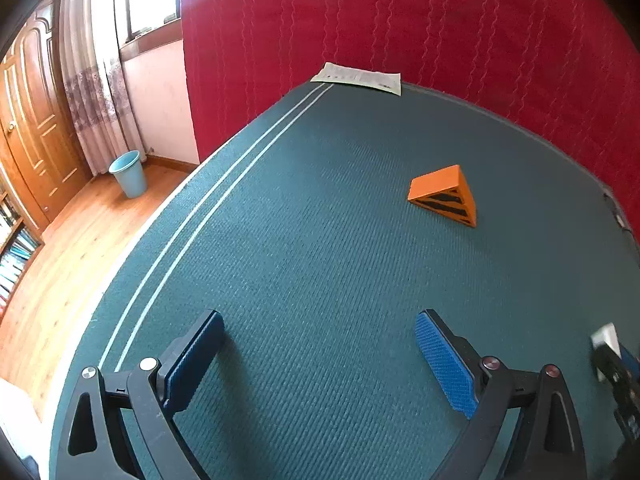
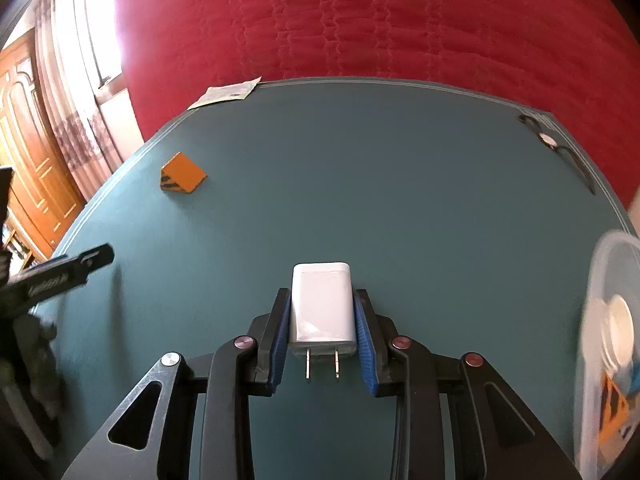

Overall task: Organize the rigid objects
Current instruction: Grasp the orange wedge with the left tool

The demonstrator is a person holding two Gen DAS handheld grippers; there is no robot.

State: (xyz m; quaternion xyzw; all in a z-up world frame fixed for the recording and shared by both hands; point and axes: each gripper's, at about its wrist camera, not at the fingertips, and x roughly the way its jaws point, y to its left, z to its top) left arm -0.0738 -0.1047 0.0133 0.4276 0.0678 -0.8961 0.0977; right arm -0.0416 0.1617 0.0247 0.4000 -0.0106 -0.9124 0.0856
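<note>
Two views split what we see: only the right wrist camera shows the clear plastic container (image 2: 608, 320) at the bench (image 2: 400, 184) edge and the white charger (image 2: 323, 308), prongs toward us, clamped in our right gripper (image 2: 323, 334) jaws. Our left gripper (image 1: 320, 356) jaws stand apart, empty. Beyond them lies the orange wedge (image 1: 442, 194), black-striped on one face.

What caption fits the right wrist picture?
Right hand-held gripper clamps a white charger above the green table.
</note>
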